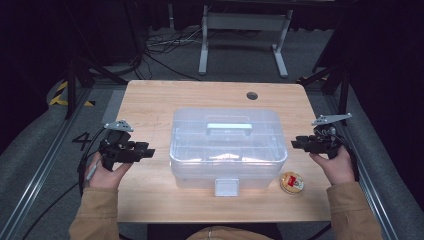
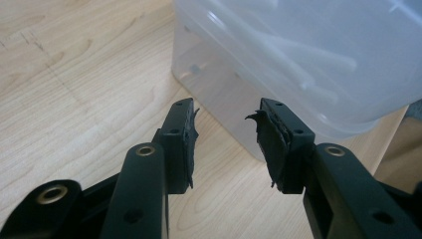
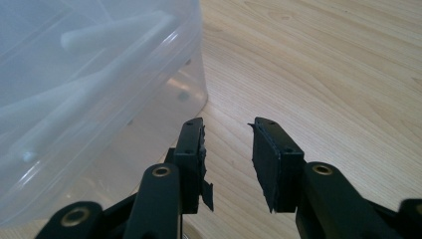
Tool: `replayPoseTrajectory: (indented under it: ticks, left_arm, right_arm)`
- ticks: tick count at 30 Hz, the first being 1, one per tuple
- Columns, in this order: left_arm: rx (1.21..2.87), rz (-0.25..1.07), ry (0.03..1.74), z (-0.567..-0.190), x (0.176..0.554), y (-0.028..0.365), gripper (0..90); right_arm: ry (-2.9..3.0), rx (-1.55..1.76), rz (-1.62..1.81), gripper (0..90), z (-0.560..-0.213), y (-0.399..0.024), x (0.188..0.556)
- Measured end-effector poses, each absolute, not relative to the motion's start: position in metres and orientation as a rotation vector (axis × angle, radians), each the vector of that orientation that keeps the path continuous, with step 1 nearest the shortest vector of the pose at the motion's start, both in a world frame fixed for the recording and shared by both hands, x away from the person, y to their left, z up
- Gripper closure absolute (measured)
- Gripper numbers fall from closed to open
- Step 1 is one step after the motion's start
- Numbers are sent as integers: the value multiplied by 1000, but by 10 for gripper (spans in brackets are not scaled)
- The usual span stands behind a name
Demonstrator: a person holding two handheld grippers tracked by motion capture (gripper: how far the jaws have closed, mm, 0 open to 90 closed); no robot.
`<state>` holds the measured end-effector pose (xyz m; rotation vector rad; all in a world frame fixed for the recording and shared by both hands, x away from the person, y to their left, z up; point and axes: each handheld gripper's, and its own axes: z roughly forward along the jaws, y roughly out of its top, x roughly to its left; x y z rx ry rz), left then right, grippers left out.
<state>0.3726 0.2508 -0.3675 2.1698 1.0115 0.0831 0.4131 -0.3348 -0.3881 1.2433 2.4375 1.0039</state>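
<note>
Centrally, box: a clear plastic storage box (image 1: 228, 150) stands in the middle of the wooden table (image 1: 150, 100), lid on, its pale handle (image 1: 229, 128) lying flat across the top.
Latch: a whitish latch tab (image 1: 226, 187) hangs on the box wall that faces the table's near edge.
Left gripper: the left gripper (image 1: 148, 151) is held just above the table near its left edge, pointing at the box's left wall, close to it but apart.
Left jaws: spread, with only bare wood and the box's lower corner seen between them in the left gripper view (image 2: 225, 137); nothing is pinched.
Left pads: the black pad lining (image 2: 271, 142) looks torn and ragged at its edges.
Right gripper: the right gripper (image 1: 295, 143) is held near the table's right edge, pointing at the box's right wall, just beside it without touching.
Right jaws: spread, with bare tabletop between them in the right gripper view (image 3: 228, 149); the box's rounded corner (image 3: 194, 94) lies left of the left-hand jaw.
Small tin: a round yellowish tin (image 1: 291, 182) with a red mark on its lid lies near the table's near right corner, just beside the box.
Table hole: a round cable hole (image 1: 252, 95) sits near the far edge, right of the middle.
Hands: each hand (image 1: 106, 172) grips its tool from below, in tan sleeves (image 1: 95, 212).
</note>
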Motion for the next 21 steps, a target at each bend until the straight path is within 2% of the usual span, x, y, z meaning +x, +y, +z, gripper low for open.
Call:
replayPoseTrajectory:
  ticks: [7,10,15,21]
  left_arm:
    - [2144,67,1008,-363,370,251,589]
    - [2160,90,967,-354,368,244,523]
    - [2187,66,863,-343,368,236,558]
    - [2185,148,864,-323,365,234,580]
  right_arm:
    - [2446,1212,1019,640,-386,-333,409]
    - [2434,1185,1029,627,-383,-334,405]
    - [2429,1222,1070,619,-386,-340,403]
    - [2414,1222,1050,588,-389,-340,400]
